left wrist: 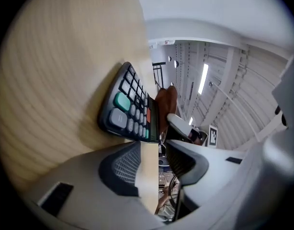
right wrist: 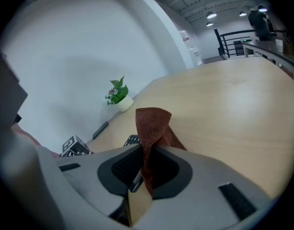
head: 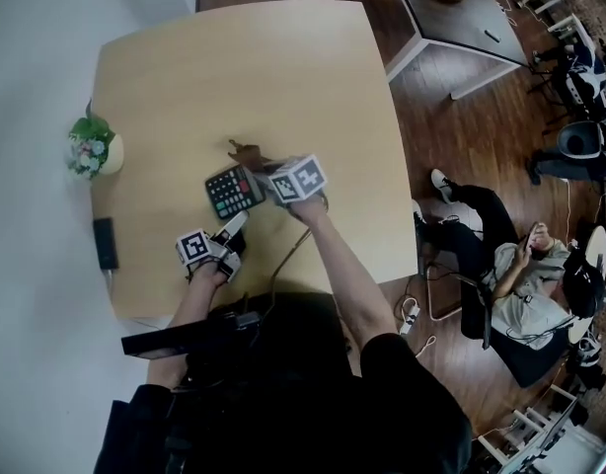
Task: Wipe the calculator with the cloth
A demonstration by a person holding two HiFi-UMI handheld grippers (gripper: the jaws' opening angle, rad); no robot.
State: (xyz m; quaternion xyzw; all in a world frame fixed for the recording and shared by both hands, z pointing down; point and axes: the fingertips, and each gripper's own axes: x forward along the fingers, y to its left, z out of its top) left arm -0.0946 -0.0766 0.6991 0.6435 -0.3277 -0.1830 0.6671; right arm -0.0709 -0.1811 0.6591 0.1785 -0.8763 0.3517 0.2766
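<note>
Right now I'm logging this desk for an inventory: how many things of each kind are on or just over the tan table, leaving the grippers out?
Calculator: 1
Brown cloth: 1
Potted plant: 1
Flat black device: 1
Total: 4

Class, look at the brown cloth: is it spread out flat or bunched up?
Bunched up: the cloth sits folded, pinched between the right gripper's jaws.

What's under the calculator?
Only the wooden table; the calculator rests on it. The right gripper, shut on the brown cloth, covers one end, so that part is unseen.
</note>
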